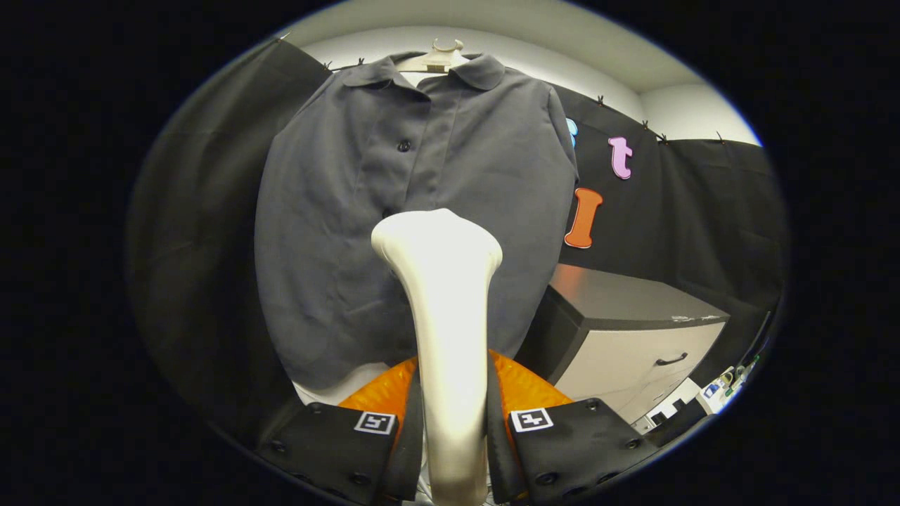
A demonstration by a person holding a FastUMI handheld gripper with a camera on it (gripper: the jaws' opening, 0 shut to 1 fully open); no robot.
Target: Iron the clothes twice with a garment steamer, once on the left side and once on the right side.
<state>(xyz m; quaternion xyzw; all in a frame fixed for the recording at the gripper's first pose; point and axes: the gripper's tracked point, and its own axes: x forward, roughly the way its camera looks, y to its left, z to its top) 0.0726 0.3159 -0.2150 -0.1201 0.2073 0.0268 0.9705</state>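
— Holding what, and how?

— My gripper (453, 436) is clamped on the garment steamer (443, 316): both fingers (337, 443) press its pale handle, which rises upright between them toward 12 o'clock, its broad head beyond the fingertips.

— Position of the clothes?

— The grey shirt (422, 211) hangs on a hanger (443, 56) directly beyond the steamer head, against the booth's wall; whether head and cloth touch, I cannot tell. At 3 o'clock of the shirt stands a cabinet (633, 330) with a drawer handle.

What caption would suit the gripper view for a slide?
Gripper shut on the white garment steamer, its head raised before a grey shirt on a hanger.
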